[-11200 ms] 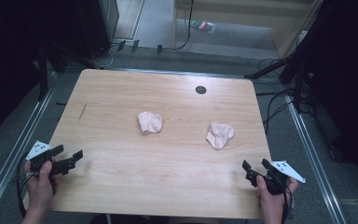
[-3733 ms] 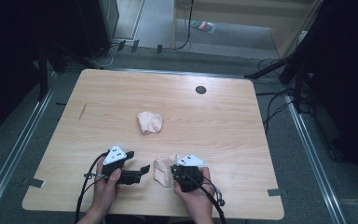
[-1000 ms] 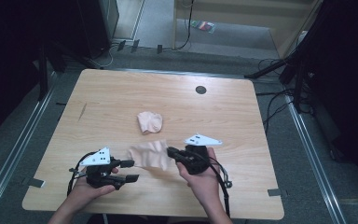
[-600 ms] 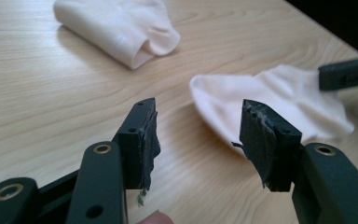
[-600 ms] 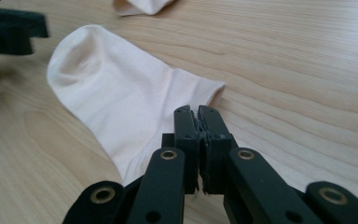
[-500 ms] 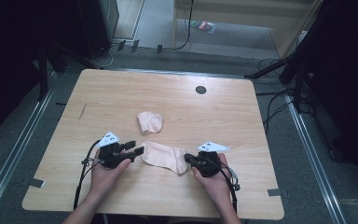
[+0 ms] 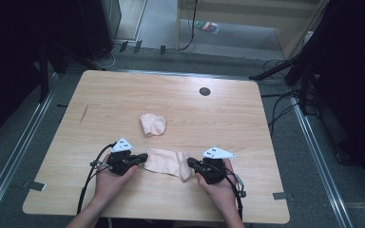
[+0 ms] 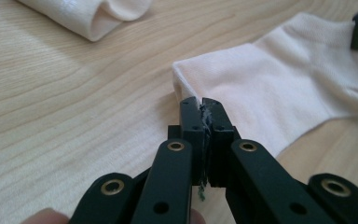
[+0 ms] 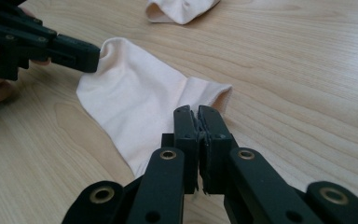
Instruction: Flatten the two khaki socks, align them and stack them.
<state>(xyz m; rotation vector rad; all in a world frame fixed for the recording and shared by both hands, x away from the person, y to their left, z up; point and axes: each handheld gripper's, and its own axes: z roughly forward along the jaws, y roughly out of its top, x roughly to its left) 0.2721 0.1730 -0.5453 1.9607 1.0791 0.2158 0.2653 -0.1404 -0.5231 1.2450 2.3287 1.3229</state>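
with the left tongs (image 7: 141, 157) and right tongs (image 7: 192, 163) each clamped on an end of the flat sock (image 7: 165, 161), pull gently apart, keeping it taut and low over the surface (image 7: 123, 95).

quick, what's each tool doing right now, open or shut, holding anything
Left tool: jaws have just closed, shut on one end of the flat sock.
Right tool: shut on the sock's other end.

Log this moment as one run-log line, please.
left gripper: shut on flat sock, jaws just closed | right gripper: shut on flat sock | crumpled sock: lying apart
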